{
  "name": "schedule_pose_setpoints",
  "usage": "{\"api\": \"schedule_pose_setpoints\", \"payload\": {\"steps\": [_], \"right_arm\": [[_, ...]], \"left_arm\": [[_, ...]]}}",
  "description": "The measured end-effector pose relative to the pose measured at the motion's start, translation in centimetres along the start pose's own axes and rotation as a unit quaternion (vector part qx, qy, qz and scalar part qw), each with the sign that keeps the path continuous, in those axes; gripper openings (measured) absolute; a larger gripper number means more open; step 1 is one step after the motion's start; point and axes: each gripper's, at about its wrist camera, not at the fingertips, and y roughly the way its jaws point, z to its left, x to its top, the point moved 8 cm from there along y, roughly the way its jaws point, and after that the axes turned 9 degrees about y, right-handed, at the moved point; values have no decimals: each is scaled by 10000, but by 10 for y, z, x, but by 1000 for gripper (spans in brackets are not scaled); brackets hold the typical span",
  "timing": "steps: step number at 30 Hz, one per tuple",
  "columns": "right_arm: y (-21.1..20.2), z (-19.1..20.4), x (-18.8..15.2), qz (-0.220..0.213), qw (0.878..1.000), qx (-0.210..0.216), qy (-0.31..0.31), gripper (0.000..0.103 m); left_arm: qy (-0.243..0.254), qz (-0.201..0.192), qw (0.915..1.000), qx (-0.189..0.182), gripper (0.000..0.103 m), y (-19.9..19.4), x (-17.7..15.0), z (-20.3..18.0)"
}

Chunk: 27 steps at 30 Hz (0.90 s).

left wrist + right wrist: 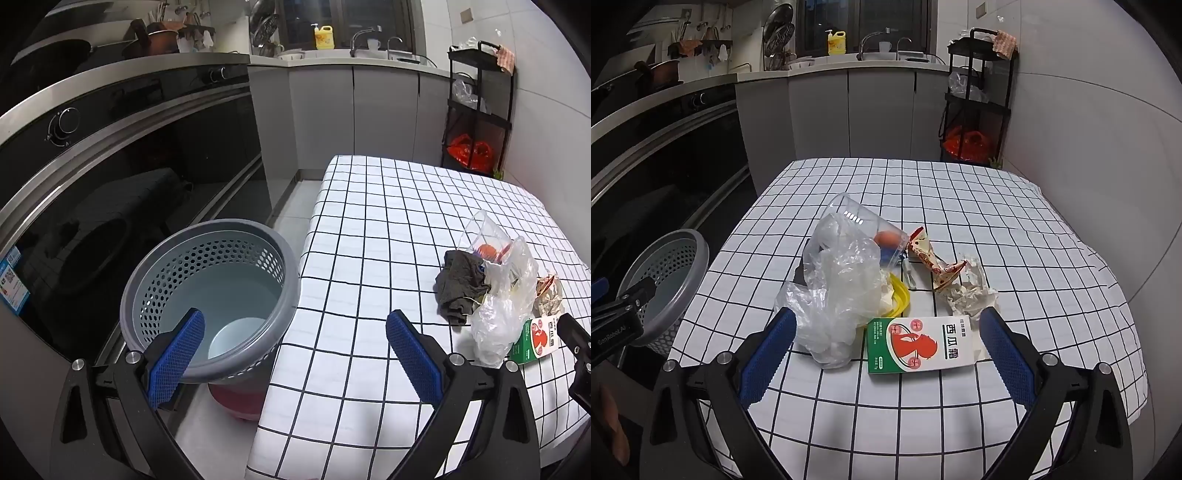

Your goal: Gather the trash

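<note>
Trash location: heaped on the checked tablecloth, toward the near middle of the table.
Nearest item: small box, green and white with a red figure, flat on the cloth, directly ahead of the right gripper and between its blue pads.
Box long axis: across the gap, roughly side to side in the right wrist view; turning of wrist or approach along the short side likely needed.
Nearer gripper: right; left gripper off toward the table's left edge, trash well to its right.
Right gripper state: jaws spread wide, nothing held.
Left gripper state: jaws spread wide, nothing held, hanging over the rim of the basket and the cloth edge.
Basket: one, grey, perforated, beside the table's left edge, below cloth level; pale round shape at its bottom, perhaps a lid or dish.
Count, plastic bag: one crumpled mass, possibly two.
Count, clear cup: one, on its side, orange object inside.
Count, wrapper: one, red and white.
Count, crumpled paper: one.
Count, yellow lid: one, partly under the bag.
Count, dark cloth: one, left of the bag.
</note>
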Motion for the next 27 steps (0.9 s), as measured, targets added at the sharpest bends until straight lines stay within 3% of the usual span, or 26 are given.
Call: {"api": "schedule_pose_setpoints", "payload": {"steps": [27], "right_arm": [[1, -1, 1, 35, 10000, 60, 11, 95]], "left_arm": [[13, 3, 10000, 25, 97, -2, 0, 2]]}}
